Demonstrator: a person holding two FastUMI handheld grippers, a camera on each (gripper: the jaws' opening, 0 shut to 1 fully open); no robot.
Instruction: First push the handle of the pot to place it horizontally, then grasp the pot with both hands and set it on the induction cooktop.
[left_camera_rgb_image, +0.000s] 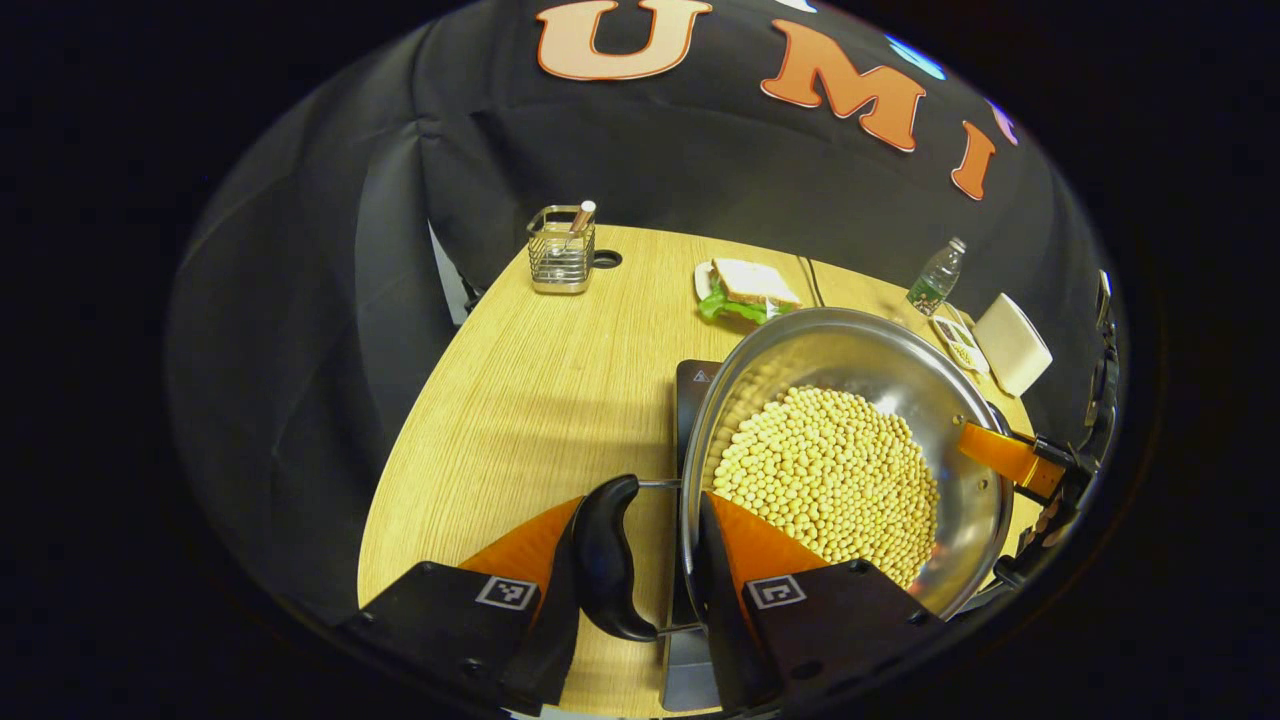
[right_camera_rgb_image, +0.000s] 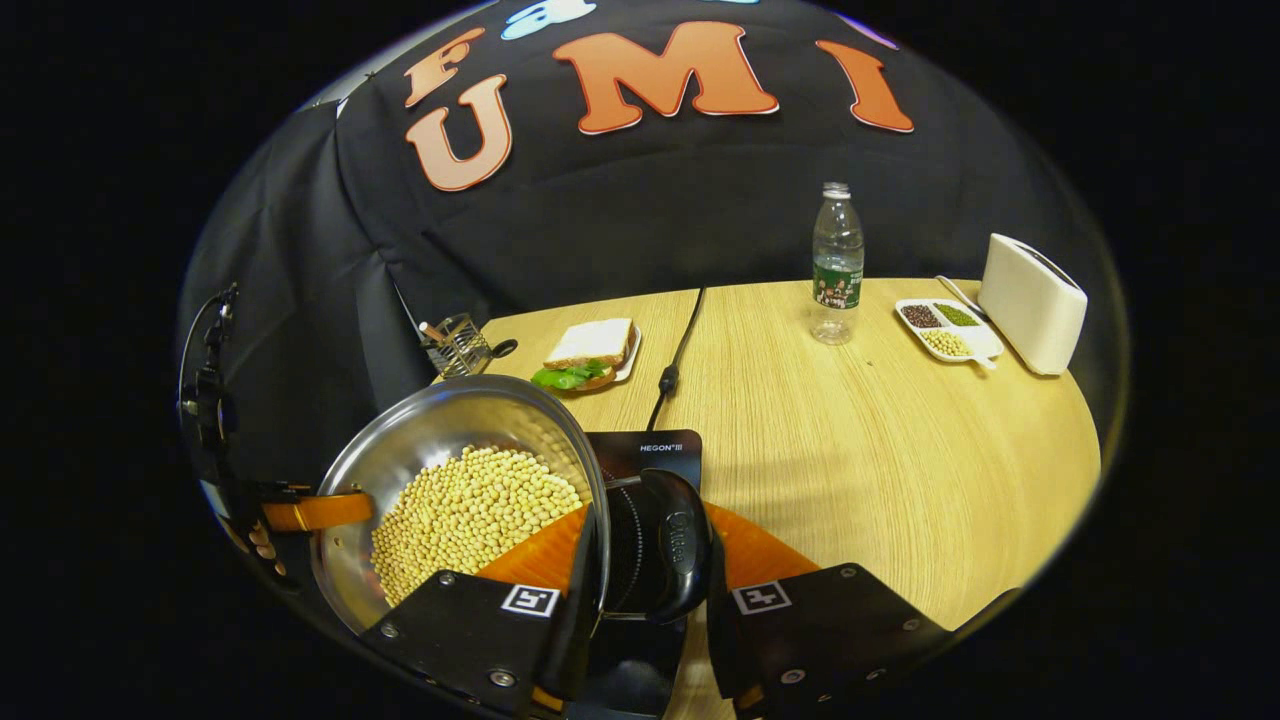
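A steel pot (left_camera_rgb_image: 880, 360) holding pale soybeans (left_camera_rgb_image: 830, 470) is over the black induction cooktop (left_camera_rgb_image: 694, 384). I cannot tell whether it rests on the cooktop. My left gripper (left_camera_rgb_image: 640, 512) is shut on the pot's black side handle (left_camera_rgb_image: 608, 560), one finger outside the handle and the other inside the pot wall. In the right gripper view my right gripper (right_camera_rgb_image: 652, 530) is shut on the opposite black handle (right_camera_rgb_image: 672, 545) in the same way, with the cooktop (right_camera_rgb_image: 650, 450) below. Each view shows the other gripper across the pot (right_camera_rgb_image: 450, 420).
On the wooden table (right_camera_rgb_image: 880, 450) stand a water bottle (right_camera_rgb_image: 837, 262), a white toaster (right_camera_rgb_image: 1032, 302), a divided tray of beans (right_camera_rgb_image: 945, 328), a sandwich on a plate (right_camera_rgb_image: 590, 355) and a wire utensil rack (left_camera_rgb_image: 561, 250). The cooktop's cable (right_camera_rgb_image: 680, 345) runs to the back.
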